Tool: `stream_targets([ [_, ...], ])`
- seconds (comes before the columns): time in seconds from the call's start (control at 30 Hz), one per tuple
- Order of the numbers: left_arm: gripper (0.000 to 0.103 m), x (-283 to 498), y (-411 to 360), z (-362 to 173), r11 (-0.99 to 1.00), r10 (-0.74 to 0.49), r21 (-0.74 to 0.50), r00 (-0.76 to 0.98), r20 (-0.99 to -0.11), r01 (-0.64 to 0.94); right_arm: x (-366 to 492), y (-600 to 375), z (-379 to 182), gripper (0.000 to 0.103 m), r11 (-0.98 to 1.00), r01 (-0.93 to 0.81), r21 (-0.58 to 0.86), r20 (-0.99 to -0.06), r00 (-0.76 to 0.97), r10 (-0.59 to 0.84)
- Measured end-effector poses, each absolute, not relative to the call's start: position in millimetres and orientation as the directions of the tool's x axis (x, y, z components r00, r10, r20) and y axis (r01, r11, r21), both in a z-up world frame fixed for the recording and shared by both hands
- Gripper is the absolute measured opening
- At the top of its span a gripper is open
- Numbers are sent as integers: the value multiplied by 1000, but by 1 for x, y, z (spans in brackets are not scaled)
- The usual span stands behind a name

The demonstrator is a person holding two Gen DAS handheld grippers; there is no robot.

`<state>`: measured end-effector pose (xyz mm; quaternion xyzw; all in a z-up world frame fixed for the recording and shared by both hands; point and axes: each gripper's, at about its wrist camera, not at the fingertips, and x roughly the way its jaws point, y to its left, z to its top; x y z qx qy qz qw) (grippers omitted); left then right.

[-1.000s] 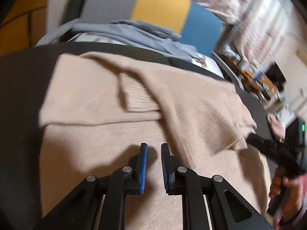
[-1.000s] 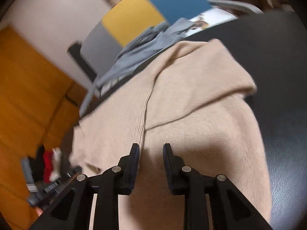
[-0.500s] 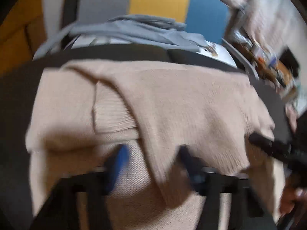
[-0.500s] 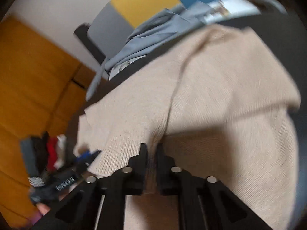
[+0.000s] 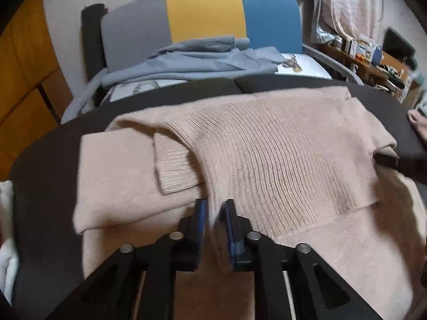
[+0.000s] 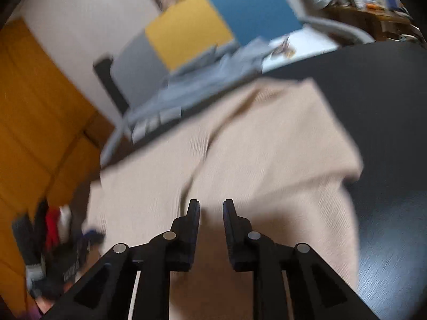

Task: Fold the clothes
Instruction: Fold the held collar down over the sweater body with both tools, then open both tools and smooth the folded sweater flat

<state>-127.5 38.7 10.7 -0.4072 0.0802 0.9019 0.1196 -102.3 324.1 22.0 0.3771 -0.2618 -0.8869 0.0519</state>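
- Beige sweater (image 5: 280, 160) lay spread on the dark desk (image 5: 48, 160), partly folded: one ribbed panel drawn over the body, a cuff (image 5: 173, 168) peeking out beneath it.
- Judged soft, limp and light; likely to sag and stretch rather than hold a crease, knit grippy enough not to slip. Best taken at a doubled edge or ribbed hem, not in mid-panel.
- Left hand-held gripper (image 5: 214, 213) nearly closed, fingers pinching the near corner of the folded-over panel, cloth bunched between the blue pads.
- Right hand-held gripper (image 6: 210, 213) parted a little, nothing between its fingers, hovering over the sweater (image 6: 240, 160); seen in the left view only as a dark tip (image 5: 395, 162) at the sweater's right edge.
- Beyond the desk: a grey garment (image 5: 200, 58) heaped on a chair (image 5: 202, 13) with grey, yellow and blue back.
- Right view badly blurred, so folds hard to read there; sweater's near part hidden behind the fingers in both views, and its far sleeve not made out. Dark and red things (image 6: 53, 226) at lower left not identifiable.
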Motion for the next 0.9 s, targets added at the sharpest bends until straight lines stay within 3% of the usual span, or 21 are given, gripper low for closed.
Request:
stream_targets([
  [0.03, 28, -124, 34, 18, -968, 150, 32, -677, -720, -248, -107, 332, 27, 19, -851, -116, 512, -624, -731, -276],
  [0.1, 47, -126, 39, 23, -971, 166, 12, -705, -690, -240, -137, 348, 28, 19, -867, -173, 467, -674, -704, -223],
  [0.17, 53, -132, 50, 23, -964, 193, 1, -706, -682, -265, -167, 363, 29, 16, -878, -227, 422, -719, -674, -171],
  [0.27, 54, -142, 67, 22, -953, 235, -15, -706, -668, -303, -209, 385, 14, 11, -840, -204, 503, -718, -639, -275],
  [0.4, 58, -153, 99, -3, -925, 226, 51, -655, -721, -376, -246, 383, -2, 11, -880, -135, 455, -761, -571, -306],
  [0.57, 68, -145, 112, -7, -911, 176, 139, -670, -721, -389, -258, 409, -4, 7, -890, -270, 367, -767, -629, -125],
  [0.67, 69, -145, 115, -8, -908, 166, 156, -675, -719, -389, -247, 442, -16, 7, -807, -326, 492, -713, -683, -158],
  [0.73, 70, -146, 113, -8, -910, 177, 140, -670, -721, -391, -241, 448, -15, 7, -791, -331, 514, -701, -693, -165],
  [0.8, 72, -149, 110, -8, -911, 190, 121, -663, -724, -393, -231, 447, -5, 14, -799, -338, 498, -700, -700, -141],
  [0.9, 75, -149, 110, -8, -910, 195, 116, -660, -726, -397, -216, 433, 15, 14, -792, -286, 539, -638, -753, -163],
])
